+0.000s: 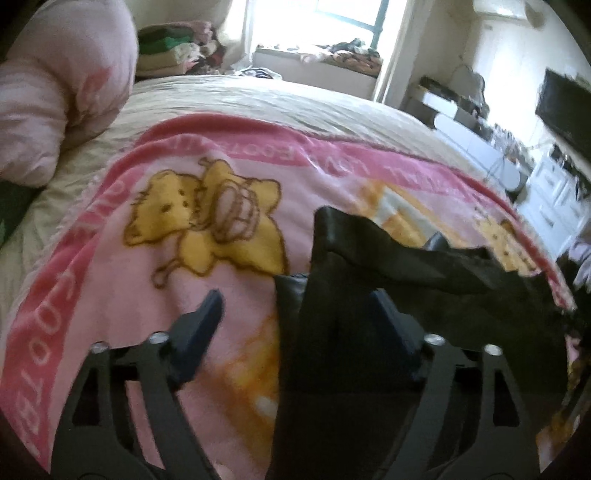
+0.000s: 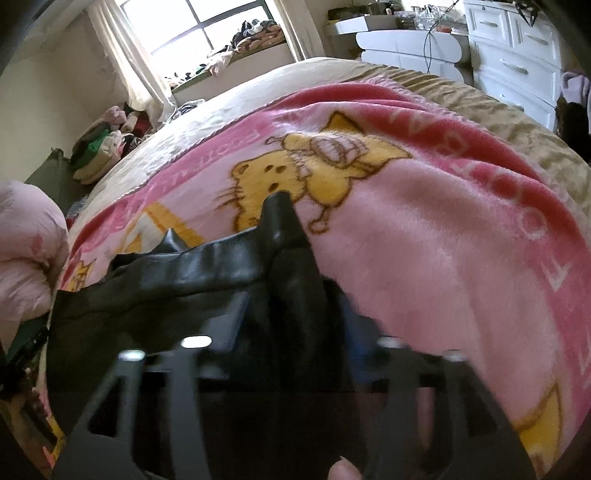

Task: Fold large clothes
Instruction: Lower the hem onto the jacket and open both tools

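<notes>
Left wrist view: left gripper point(image 1: 295, 317) spread wide, black garment point(image 1: 369, 295) between the fingers, no pinch.
Right wrist view: right gripper point(image 2: 291, 314) spread too, garment fold inside, loose.
Garment: lies on pink blanket point(image 1: 166, 258) on bed point(image 1: 258, 96).
Bkgd: window point(image 2: 177, 29), white drawers point(image 2: 517, 55).

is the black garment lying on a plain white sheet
No, the black garment lies on a pink blanket printed with yellow cartoon bears.

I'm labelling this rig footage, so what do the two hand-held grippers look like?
Both look alike: the left hand-held gripper and right hand-held gripper have black cut-out linkage arms with silver bolts and dark blue fingers. No cables, markings or sleeves show.
</notes>
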Demonstrator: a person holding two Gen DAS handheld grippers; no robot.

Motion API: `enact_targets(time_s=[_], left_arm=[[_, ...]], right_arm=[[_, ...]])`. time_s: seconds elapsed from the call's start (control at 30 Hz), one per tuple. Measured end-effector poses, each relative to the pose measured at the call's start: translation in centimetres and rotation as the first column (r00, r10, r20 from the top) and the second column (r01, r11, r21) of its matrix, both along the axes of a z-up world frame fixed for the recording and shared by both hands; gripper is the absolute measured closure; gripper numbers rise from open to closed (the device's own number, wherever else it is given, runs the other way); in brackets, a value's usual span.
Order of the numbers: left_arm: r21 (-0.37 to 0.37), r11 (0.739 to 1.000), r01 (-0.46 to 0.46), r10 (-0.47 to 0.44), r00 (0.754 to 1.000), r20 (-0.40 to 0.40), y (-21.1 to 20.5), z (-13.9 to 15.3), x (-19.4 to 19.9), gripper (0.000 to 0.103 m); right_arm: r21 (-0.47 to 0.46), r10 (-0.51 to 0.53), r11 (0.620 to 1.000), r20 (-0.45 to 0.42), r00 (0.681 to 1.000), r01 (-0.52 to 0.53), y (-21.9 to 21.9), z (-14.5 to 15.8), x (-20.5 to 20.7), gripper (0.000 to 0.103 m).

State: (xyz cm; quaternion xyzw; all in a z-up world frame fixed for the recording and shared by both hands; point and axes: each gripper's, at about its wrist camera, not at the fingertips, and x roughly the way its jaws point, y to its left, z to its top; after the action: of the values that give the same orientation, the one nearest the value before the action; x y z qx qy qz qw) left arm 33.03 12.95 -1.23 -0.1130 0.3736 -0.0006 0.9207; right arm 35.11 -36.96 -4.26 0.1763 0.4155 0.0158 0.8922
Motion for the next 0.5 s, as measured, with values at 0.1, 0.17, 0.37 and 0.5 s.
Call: enact_targets(time_s=[0.1,0.17,0.37,0.5], left_arm=[[-0.049,0.999,-0.021,0.02,1.0,-0.013,1.2,0.5,-0.9,0.009],[-0.101,0.994,-0.033,0.029,0.999,-0.04,2.0,0.3,-1.5,0.01],[-0.247,0.969,-0.029,0.007,0.996,-0.09,3.1,-0.9,-3.4,0.01],[-0.264,0.964,0.003,-0.035,0.993,-0.117,2.5,-1.5,-4.9,0.01]], right_arm=[[0.016,0.016,1.0,0.013,1.0,-0.016,0.0,0.7,-1.1,0.019],[0.045,0.033,0.998,0.011,0.999,-0.033,-0.2,1.0,-1.9,0.018],[0.108,0.053,0.993,0.009,0.999,-0.054,-0.8,1.5,-4.8,0.017],[0.116,0.074,0.99,0.014,0.997,-0.075,-0.5,1.6,-6.8,0.017]])
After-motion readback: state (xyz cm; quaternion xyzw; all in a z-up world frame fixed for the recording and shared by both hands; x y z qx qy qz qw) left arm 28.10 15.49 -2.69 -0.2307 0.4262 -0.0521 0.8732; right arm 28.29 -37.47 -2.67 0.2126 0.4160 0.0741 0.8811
